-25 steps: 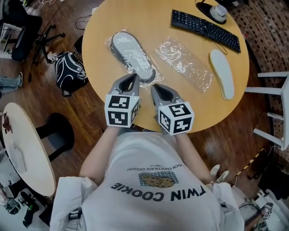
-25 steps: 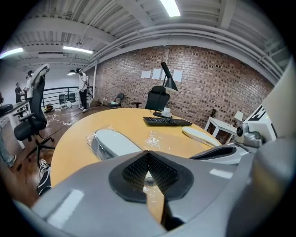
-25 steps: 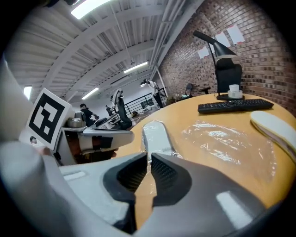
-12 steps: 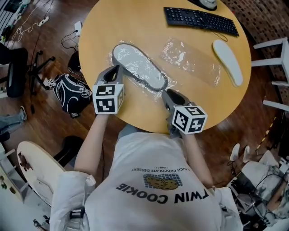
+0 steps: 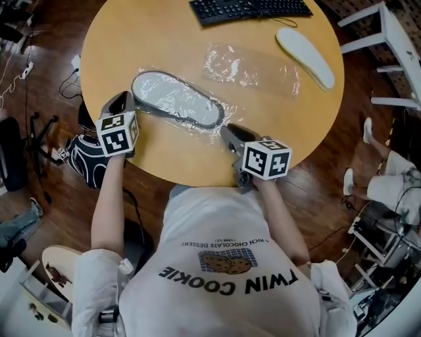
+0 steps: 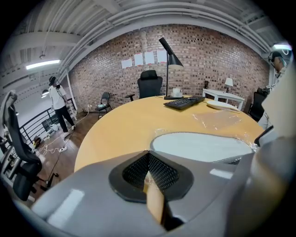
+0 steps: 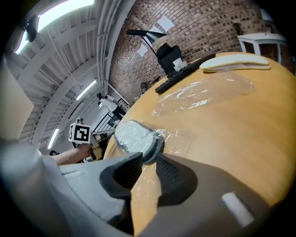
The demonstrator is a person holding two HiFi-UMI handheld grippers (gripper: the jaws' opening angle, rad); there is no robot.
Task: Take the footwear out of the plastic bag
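A grey slipper (image 5: 174, 100) lies flat on the round table (image 5: 164, 39), still wrapped in its clear plastic bag (image 5: 209, 131). My left gripper (image 5: 123, 99) sits at the bag's left end; its jaws (image 6: 149, 159) are shut, and a thin sliver of film seems pinched between them. The slipper (image 6: 203, 146) shows just right of them. My right gripper (image 5: 228, 130) is at the slipper's other end. Its jaws (image 7: 148, 159) stand open, with the slipper's end (image 7: 136, 136) and loose film just ahead of them, not pressed.
An empty clear bag (image 5: 253, 66) lies further back on the table. A white slipper (image 5: 304, 54) rests at the far right, a black keyboard (image 5: 250, 8) along the far edge. White chairs (image 5: 388, 46) stand to the right, a black bag (image 5: 82, 161) on the floor at left.
Both grippers have moved apart from the slipper's near end to its two ends. The right gripper's jaws have opened. The bagged slipper now lies more crosswise.
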